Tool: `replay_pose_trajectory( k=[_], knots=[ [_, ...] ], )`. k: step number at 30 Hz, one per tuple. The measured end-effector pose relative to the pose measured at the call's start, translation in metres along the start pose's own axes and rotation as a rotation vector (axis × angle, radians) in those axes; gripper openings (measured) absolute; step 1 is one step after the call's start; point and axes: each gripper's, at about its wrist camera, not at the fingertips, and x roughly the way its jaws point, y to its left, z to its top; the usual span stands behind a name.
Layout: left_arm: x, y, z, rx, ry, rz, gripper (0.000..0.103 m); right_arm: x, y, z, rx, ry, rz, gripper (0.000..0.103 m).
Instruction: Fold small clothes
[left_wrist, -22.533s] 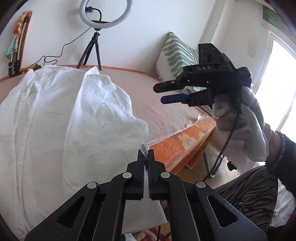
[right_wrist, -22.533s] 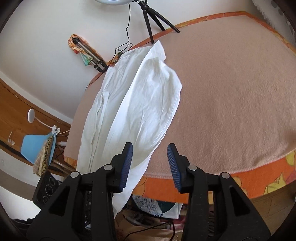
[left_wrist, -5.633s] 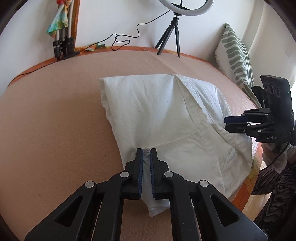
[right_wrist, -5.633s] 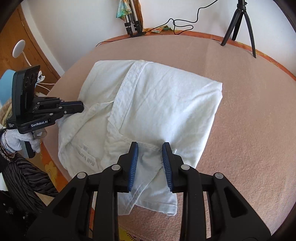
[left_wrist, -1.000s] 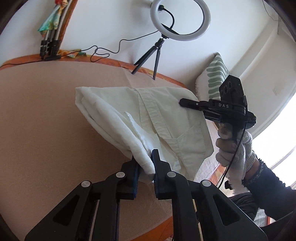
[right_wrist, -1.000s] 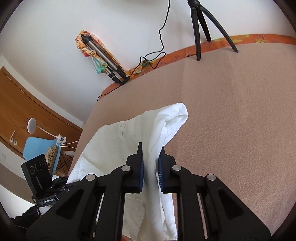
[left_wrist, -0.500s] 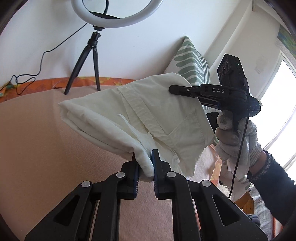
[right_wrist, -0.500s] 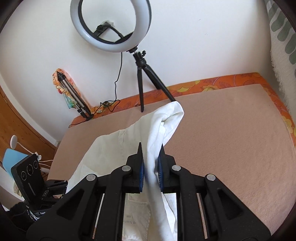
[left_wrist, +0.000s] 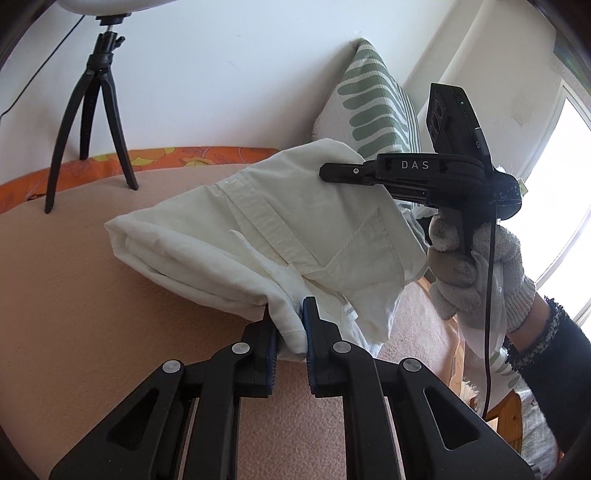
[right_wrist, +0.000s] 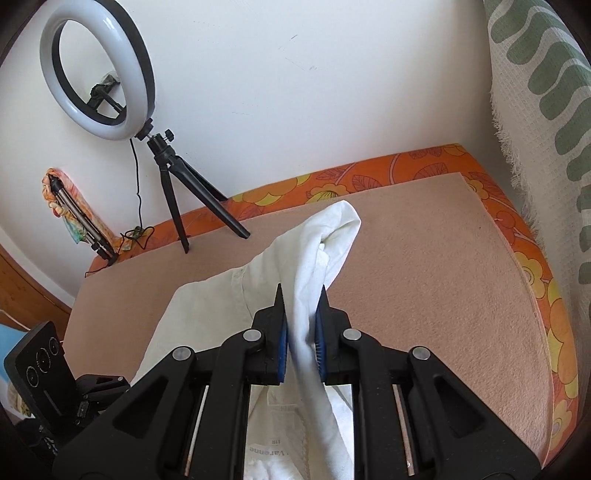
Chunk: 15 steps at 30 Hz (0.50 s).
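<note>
Folded white shirt (left_wrist: 280, 229) hangs lifted between both grippers. Left gripper (left_wrist: 287, 334) pinches its near hem edge; right gripper (right_wrist: 300, 325) clamps a bunched fold. Bare pink bed (right_wrist: 424, 280) ahead of the right gripper; tripod (right_wrist: 184, 199) ahead-left, pillow (right_wrist: 546, 110) right.

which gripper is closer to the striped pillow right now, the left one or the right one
Right. The right gripper, clamped on the white shirt, sits just in front of the striped pillow. The left gripper grips the shirt's opposite end, farther from the pillow.
</note>
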Motion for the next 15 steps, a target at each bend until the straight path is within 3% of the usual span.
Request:
replay_pose_trajectory(
  k=[5, 8, 10, 12, 15],
  knots=[
    [0.015, -0.005, -0.001, 0.032, 0.053, 0.084, 0.012, 0.014, -0.018, -0.002, 0.002, 0.020, -0.115, 0.014],
    [0.013, -0.013, -0.006, 0.083, 0.069, 0.169, 0.020, 0.017, -0.025, -0.004, -0.001, 0.019, -0.239, 0.030],
    [0.011, -0.016, -0.006, 0.090, 0.074, 0.200, 0.032, 0.014, -0.027, -0.003, 0.011, 0.003, -0.284, 0.065],
    [0.005, -0.020, -0.007, 0.103, 0.060, 0.249, 0.065, 0.009, -0.025, -0.003, 0.003, -0.017, -0.299, 0.073],
    [-0.008, -0.027, -0.007, 0.131, 0.012, 0.306, 0.072, 0.004, -0.015, -0.006, -0.036, -0.018, -0.323, 0.078]
  ],
)
